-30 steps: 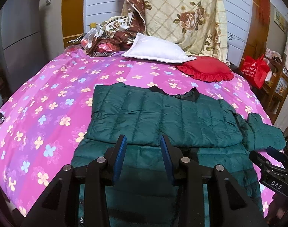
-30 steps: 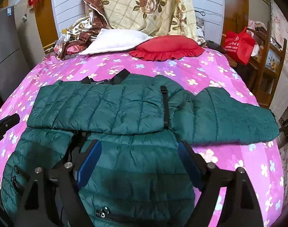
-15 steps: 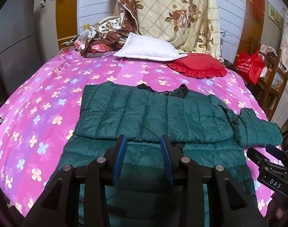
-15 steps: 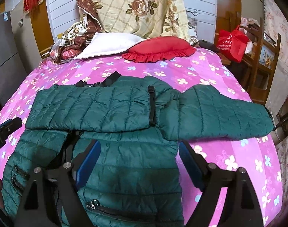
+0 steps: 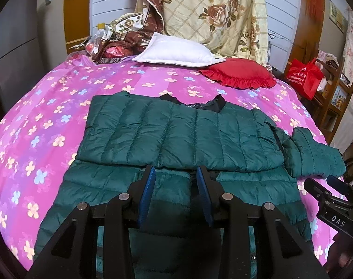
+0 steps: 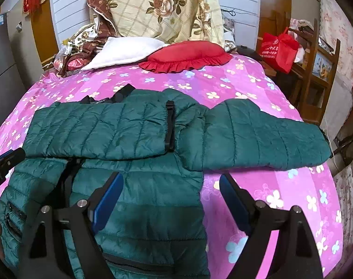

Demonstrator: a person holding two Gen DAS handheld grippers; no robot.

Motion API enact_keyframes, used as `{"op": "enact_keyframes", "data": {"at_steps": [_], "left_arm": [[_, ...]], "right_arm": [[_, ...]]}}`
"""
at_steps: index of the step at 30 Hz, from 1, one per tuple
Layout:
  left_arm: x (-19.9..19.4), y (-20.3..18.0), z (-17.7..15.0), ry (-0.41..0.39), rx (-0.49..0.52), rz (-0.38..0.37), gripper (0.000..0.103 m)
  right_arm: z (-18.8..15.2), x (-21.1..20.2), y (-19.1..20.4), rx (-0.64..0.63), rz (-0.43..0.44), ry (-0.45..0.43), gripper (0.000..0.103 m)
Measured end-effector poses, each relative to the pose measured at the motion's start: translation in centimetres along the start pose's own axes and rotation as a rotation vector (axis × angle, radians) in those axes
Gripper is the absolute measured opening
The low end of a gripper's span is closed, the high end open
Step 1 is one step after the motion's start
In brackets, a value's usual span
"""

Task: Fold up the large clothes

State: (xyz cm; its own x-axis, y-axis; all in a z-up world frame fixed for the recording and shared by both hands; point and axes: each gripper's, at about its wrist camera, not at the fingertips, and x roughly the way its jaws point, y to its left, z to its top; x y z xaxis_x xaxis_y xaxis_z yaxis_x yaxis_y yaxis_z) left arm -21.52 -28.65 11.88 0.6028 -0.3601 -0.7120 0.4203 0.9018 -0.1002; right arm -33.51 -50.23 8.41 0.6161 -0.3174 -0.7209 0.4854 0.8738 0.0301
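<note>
A dark green quilted jacket (image 5: 181, 134) lies flat on the pink flowered bedspread (image 5: 37, 125). One sleeve is folded across its chest; the other sleeve (image 6: 257, 134) stretches out to the right. My left gripper (image 5: 176, 176) is open and empty, hovering above the jacket's lower front. My right gripper (image 6: 171, 183) is wide open and empty above the jacket's lower right edge (image 6: 199, 186). The right gripper's tip shows at the left wrist view's right edge (image 5: 332, 197).
A white pillow (image 5: 176, 53) and a red frilled cushion (image 5: 239, 74) lie at the head of the bed, with piled bedding (image 5: 213, 14) behind. A red bag (image 6: 278, 46) and wooden chair (image 6: 315, 74) stand right of the bed.
Both grippers have drawn back and lifted a little from the jacket, so more of it shows. Neither gripper has changed its opening. The jacket has not moved.
</note>
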Motion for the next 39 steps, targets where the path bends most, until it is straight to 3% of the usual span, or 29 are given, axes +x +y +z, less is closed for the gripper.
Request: {"op": "enact_keyframes", "data": {"at_steps": [18, 39], "left_arm": [[1.7, -2.5, 0.1, 0.018, 0.008, -0.046, 0.019], [4.0, -5.5, 0.4, 0.043, 0.034, -0.05, 0.019]], "right_arm": [[0.3, 1.8, -2.5, 0.022, -0.035, 0.018, 0.088], [0.6, 4.0, -5.0, 0.043, -0.053, 0.042, 0.088]]}}
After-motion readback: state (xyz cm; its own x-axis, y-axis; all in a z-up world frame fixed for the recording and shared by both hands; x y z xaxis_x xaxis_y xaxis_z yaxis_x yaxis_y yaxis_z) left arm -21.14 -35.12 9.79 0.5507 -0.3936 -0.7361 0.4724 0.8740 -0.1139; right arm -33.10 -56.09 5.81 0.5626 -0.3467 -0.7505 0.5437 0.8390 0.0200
